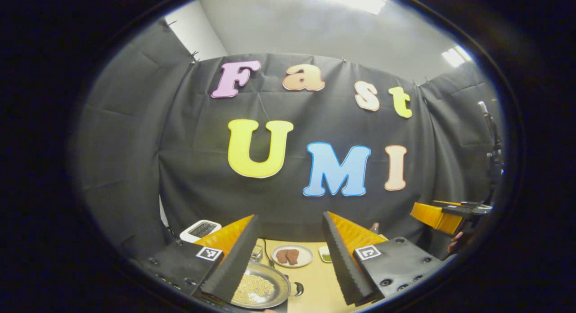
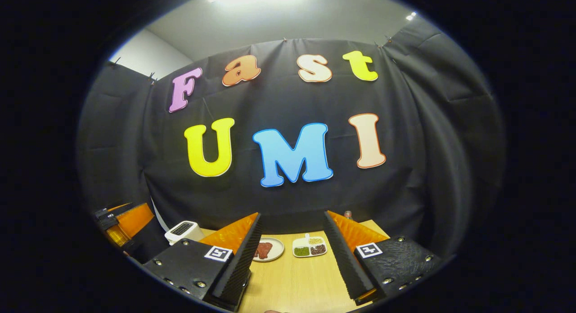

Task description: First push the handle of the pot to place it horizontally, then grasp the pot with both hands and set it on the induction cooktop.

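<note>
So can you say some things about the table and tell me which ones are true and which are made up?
1. The left tongs are open. True.
2. The pot holds grains. True.
3. The right tongs squeeze the pot. False: they are open with bare table between them.
4. The plate holds green peas. False: it holds reddish-brown pieces.
5. A white toaster sits at the table's far left. True.
</note>
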`<state>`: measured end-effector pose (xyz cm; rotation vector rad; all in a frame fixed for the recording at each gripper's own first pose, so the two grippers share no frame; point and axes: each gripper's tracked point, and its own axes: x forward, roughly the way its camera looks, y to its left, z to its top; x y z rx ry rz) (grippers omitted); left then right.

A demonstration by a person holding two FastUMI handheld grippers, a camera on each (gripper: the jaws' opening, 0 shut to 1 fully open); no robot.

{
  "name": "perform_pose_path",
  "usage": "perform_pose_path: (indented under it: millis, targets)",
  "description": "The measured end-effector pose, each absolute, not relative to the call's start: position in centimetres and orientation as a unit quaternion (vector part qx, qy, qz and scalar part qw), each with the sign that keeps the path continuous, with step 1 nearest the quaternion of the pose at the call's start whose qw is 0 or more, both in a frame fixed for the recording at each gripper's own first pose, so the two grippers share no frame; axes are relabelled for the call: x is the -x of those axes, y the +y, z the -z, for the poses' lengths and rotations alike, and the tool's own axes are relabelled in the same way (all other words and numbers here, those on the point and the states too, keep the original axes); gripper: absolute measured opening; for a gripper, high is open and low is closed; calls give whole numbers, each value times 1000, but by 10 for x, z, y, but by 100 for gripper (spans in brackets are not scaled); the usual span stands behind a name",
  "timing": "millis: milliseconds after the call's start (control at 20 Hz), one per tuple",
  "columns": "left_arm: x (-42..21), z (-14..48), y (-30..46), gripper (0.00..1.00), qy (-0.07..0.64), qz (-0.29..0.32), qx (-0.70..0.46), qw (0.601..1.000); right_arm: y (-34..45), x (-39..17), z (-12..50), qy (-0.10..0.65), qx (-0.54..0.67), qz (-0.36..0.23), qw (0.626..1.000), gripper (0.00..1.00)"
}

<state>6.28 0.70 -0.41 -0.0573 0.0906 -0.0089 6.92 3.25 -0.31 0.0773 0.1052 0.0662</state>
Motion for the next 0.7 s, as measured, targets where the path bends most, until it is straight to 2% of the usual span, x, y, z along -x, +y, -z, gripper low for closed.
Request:
perform_pose_path:
  millis: [150, 250, 300, 350, 400, 450, 550, 600, 650, 700]
  targets:
    - [-57, 1, -14, 93, 44, -1, 28, 999, 19, -62, -3, 51, -39, -41, 997, 93]
    - [-52, 1, -23, 99, 44, -1, 25, 999, 12, -58, -4, 52, -44, -40, 997, 93]
    - [-50, 3, -25, 95, 46, -2, 25, 999, 7, -58, -5, 50, -45, -37, 997, 93]
    - [-48, 6, -30, 99, 50, 2, 29, 998, 1, -55, -5, 51, -42, -33, 997, 93]
    - [-47, 5, -33, 95, 51, 7, 32, 998, -2, -53, -5, 52, -39, -28, 998, 93]
    - [-45, 3, -32, 99, 48, 10, 34, 998, -5, -50, -6, 50, -38, -23, 998, 93]
    - [-44, 0, -30, 91, 43, 19, 37, 998, -6, -47, -12, 42, -40, -14, 998, 93]
    - [-44, -2, -28, 91, 44, 24, 39, 998, -6, -45, -14, 37, -38, -6, 999, 93]
    - [-43, -1, -24, 99, 50, 28, 41, 998, -4, -43, -15, 39, -35, -4, 999, 93]
    - [-42, -5, -20, 99, 44, 29, 42, 998, 3, -40, -16, 35, -34, -6, 999, 93]
